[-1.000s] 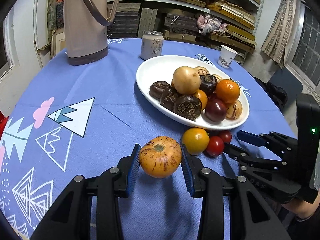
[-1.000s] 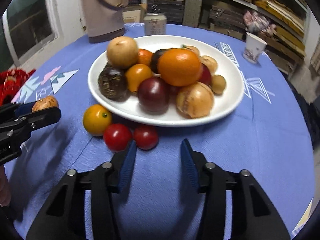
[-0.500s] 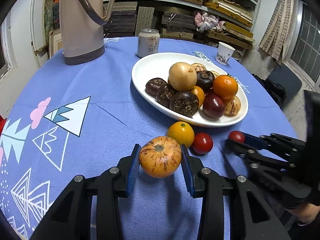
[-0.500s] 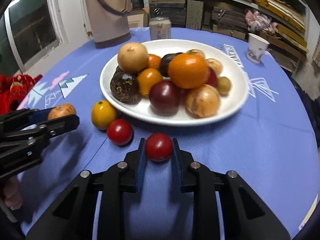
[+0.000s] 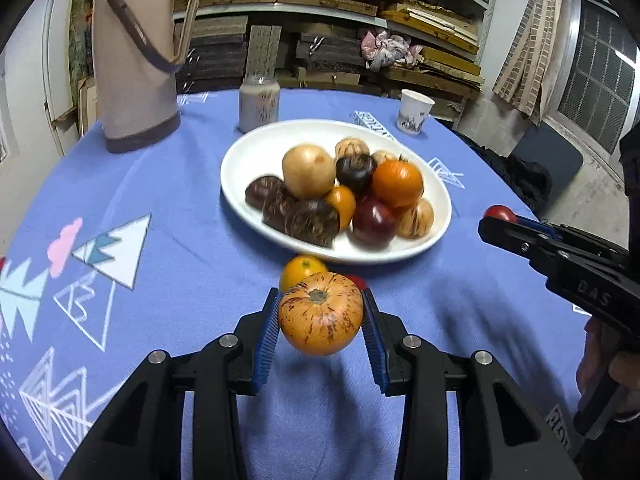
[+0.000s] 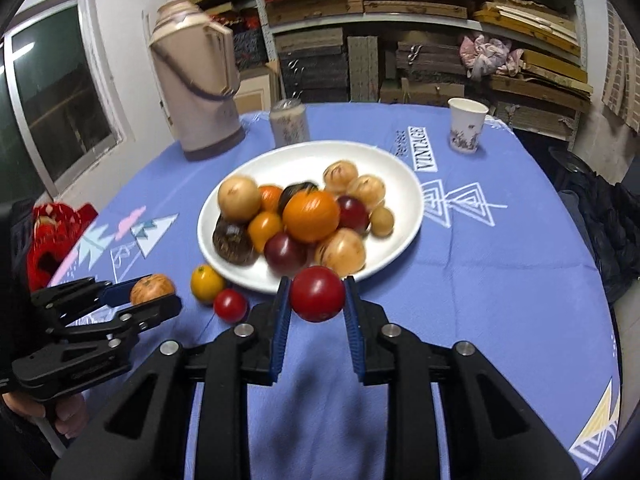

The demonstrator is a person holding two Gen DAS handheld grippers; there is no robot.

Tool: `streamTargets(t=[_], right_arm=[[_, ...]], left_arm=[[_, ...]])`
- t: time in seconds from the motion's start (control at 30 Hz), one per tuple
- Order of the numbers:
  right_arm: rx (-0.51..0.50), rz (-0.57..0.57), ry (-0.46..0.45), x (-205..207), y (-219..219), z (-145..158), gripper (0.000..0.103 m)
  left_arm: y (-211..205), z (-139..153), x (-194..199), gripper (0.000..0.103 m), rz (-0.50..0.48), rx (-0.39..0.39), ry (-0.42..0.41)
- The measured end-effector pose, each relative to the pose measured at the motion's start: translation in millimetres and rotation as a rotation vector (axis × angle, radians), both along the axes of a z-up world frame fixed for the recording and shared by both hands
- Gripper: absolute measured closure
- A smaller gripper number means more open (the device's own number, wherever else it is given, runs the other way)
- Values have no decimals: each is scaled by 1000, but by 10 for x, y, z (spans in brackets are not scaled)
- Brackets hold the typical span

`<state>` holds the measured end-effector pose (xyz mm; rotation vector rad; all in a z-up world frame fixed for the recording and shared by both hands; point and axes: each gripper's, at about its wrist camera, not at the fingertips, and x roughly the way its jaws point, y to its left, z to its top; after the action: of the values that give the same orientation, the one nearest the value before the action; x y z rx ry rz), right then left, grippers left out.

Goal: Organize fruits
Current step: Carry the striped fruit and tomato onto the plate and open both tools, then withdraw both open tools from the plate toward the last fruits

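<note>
Step in hand: carrying loose fruit to plate (image 6: 404,168). Right gripper (image 6: 317,312) jaws had just closed, clamped on red tomato (image 6: 317,294), lifted clear of surface (image 6: 480,280), plate rim just ahead of jaws. Left gripper (image 5: 320,326) jaws gripping speckled orange fruit (image 5: 321,314), also off surface. Yellow fruit (image 6: 207,283) and 2nd red tomato (image 6: 230,305) sat on cloth between the two jaw sets, near plate edge. Next, prob.: move each load fwd over plate, find gap in pile, lower, open jaws gently so nothing rolls off; then fetch remaining two.
</note>
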<state>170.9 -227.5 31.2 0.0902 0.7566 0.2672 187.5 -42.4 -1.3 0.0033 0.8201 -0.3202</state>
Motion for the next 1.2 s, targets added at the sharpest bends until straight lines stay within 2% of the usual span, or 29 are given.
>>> streamTargets(t=[0.13,0.33,0.4,0.5,0.77,0.8,0.9,0.93,1.0,1.17,1.2], right_arm=[[18,-4,-18,169,-22,110,78],[44,-55,-25,639,-43,134,78],[77,-59,-4,823,-33,102,78],[74,-58,14,1030,43,47,78],[65,-63,56,1407,183,-107,76],[68,-64,55,1422,189,-108,72],[73,-72,58,1414,164,-103,70],[76,-71,57,1394,151,-97,66],[83,-78,49,1329,112,-82,56],[110,-77,22,1093,37,-2,53],[109,-80,9,1011,25,23,48]], left_arm=[[-49,148,198,63,12,5,11],[-226,395,689,63,-4,40,-30],[-259,403,873,63,-6,34,-21],[-302,354,1147,63,16,47,4],[-296,243,1494,63,39,41,26],[-281,231,1510,61,46,32,28],[-199,229,1510,44,95,13,28],[-171,234,1496,38,102,1,29],[-105,260,1464,35,103,-27,31],[-56,337,1270,30,89,-28,11],[-42,352,1208,30,86,-29,8]])
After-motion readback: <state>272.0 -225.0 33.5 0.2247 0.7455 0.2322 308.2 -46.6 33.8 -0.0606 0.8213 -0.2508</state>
